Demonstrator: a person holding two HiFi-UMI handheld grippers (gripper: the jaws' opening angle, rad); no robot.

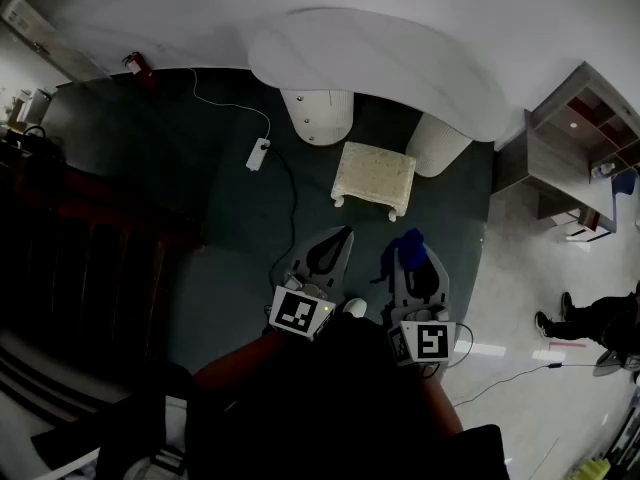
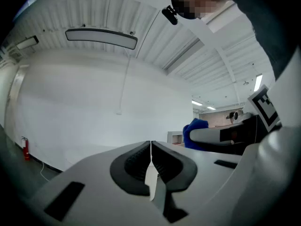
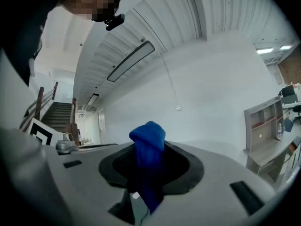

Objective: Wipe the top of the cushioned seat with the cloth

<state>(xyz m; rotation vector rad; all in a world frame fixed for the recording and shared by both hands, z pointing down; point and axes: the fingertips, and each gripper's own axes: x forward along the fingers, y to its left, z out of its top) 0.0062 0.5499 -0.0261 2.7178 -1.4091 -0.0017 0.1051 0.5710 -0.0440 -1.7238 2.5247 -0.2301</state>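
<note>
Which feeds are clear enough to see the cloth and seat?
Head view: dim, fisheye-bent, lower half in shadow, but the cushioned seat shows clearly. Right gripper view: bright, cloth sharp, corners black. Left gripper view: bright, corners vignetted.

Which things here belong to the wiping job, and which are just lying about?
Part of the job:
- cushioned seat
- blue cloth, clamped in the jaws of the right gripper
- left gripper, jaws shut on nothing

Just lying about:
- power strip on the floor
- white table
- fire extinguisher
- shelf unit
</note>
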